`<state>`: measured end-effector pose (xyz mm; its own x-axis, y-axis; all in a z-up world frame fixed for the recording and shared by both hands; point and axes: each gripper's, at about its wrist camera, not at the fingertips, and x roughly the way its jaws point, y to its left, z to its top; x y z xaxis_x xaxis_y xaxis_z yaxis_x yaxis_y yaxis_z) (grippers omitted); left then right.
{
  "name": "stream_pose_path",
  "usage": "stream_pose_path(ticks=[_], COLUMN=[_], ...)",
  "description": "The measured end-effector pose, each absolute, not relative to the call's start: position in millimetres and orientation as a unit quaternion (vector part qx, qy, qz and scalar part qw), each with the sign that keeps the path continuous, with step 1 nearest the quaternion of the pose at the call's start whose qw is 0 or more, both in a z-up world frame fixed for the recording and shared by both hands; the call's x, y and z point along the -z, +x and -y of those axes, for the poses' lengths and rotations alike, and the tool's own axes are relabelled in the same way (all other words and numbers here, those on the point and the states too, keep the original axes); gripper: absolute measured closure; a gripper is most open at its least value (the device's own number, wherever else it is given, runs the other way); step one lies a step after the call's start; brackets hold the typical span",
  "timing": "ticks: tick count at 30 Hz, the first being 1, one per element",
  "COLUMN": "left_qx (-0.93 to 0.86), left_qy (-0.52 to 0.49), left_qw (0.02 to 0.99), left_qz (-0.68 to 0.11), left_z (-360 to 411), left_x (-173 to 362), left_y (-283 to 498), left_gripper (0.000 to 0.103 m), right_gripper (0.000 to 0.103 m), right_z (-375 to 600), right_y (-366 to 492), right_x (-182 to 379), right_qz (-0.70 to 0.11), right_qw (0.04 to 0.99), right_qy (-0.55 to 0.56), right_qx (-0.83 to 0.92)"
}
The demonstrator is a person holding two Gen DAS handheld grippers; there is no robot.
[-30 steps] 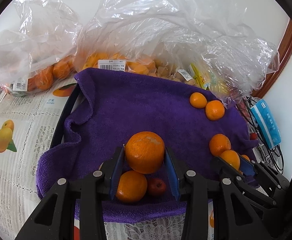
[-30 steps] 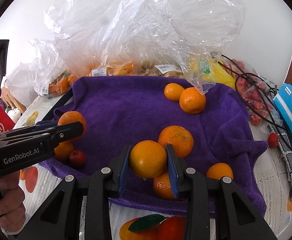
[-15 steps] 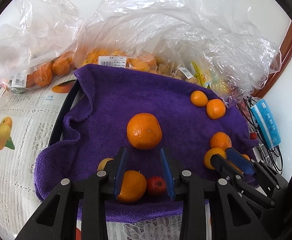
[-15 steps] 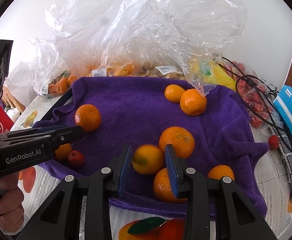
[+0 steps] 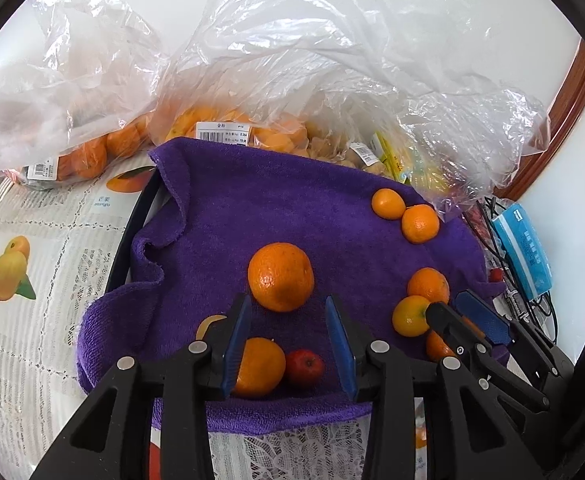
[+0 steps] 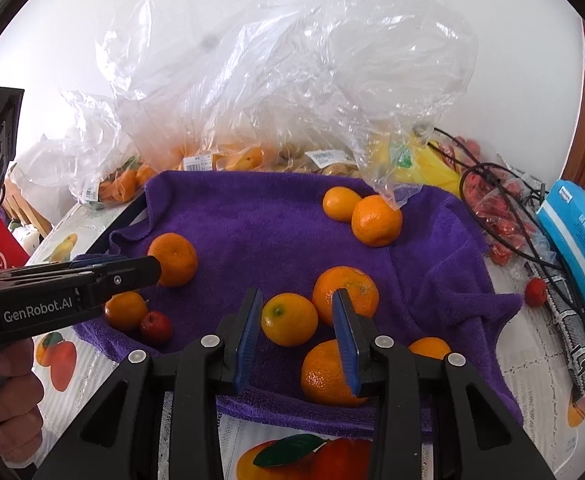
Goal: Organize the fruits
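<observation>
A purple towel (image 5: 252, 208) (image 6: 252, 232) covers a tray and holds several oranges. My left gripper (image 5: 288, 320) is open and empty; a large orange (image 5: 280, 276) lies on the towel just beyond its fingertips. Below it sit another orange (image 5: 258, 366) and a small red apple (image 5: 304, 368). My right gripper (image 6: 296, 316) is open; a yellow-orange citrus (image 6: 289, 319) lies loose on the towel between its fingers. Two oranges (image 6: 376, 220) sit at the towel's far edge.
Clear plastic bags of oranges (image 5: 84, 152) and other fruit (image 6: 252, 160) crowd the back. A blue box (image 6: 580, 248), black cables (image 6: 504, 208) and red fruit packets lie to the right. A lace tablecloth with fruit prints (image 5: 12, 264) covers the table.
Both grippers opened and let go of their fruit. The large orange now lies on the towel ahead of the left gripper; the citrus dropped to the towel between the right fingers.
</observation>
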<state>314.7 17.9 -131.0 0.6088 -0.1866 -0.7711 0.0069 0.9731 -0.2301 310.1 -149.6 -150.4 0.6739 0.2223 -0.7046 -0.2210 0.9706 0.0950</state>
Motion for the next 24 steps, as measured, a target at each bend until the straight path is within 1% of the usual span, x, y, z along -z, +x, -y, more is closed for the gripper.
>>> stream_pose_path(ticks=[7, 8, 9, 10, 11, 16, 18, 20, 24], left_qx=[0.06, 0.063, 0.065, 0.065, 0.066, 0.06, 0.06, 0.06, 0.058], left_qy=[-0.104, -0.103, -0.101, -0.098, -0.096, -0.072, -0.067, -0.059, -0.048], left_qw=[0.898, 0.899, 0.899, 0.898, 0.898, 0.906, 0.908, 0.911, 0.92], left_qz=[-0.423, -0.421, -0.421, -0.424, -0.424, -0.412, -0.409, -0.403, -0.385], left_z=[-27.5, -28.0, -27.7, -26.9, -26.0, -16.4, -12.3, -7.8, 0.9], left_x=[111.8, 108.3, 105.3, 103.1, 100.8, 85.9, 79.6, 72.3, 60.1], left_y=[294.4, 289.8, 285.3, 282.0, 277.3, 244.6, 230.5, 213.1, 179.8], left_gripper=[0.047, 0.044, 0.042, 0.034, 0.031, 0.026, 0.021, 0.02, 0.019], right_gripper=[0.062, 0.06, 0.055, 0.052, 0.048, 0.042, 0.04, 0.036, 0.036], right_z=[158.2, 160.3, 161.8, 163.1, 164.1, 171.6, 175.7, 181.5, 189.2], right_y=[298.1, 293.9, 290.6, 287.0, 282.9, 255.8, 240.8, 224.9, 193.9], right_x=[125.9, 119.7, 114.8, 110.0, 104.7, 82.1, 73.1, 65.0, 53.0], right_qz=[-0.378, -0.374, -0.371, -0.37, -0.372, -0.373, -0.371, -0.374, -0.379], right_qw=[0.921, 0.923, 0.924, 0.925, 0.925, 0.926, 0.927, 0.926, 0.924], right_qy=[0.006, 0.009, 0.012, 0.014, 0.015, 0.021, 0.023, 0.031, 0.037], right_qx=[-0.095, -0.091, -0.087, -0.082, -0.077, -0.062, -0.053, -0.048, -0.041])
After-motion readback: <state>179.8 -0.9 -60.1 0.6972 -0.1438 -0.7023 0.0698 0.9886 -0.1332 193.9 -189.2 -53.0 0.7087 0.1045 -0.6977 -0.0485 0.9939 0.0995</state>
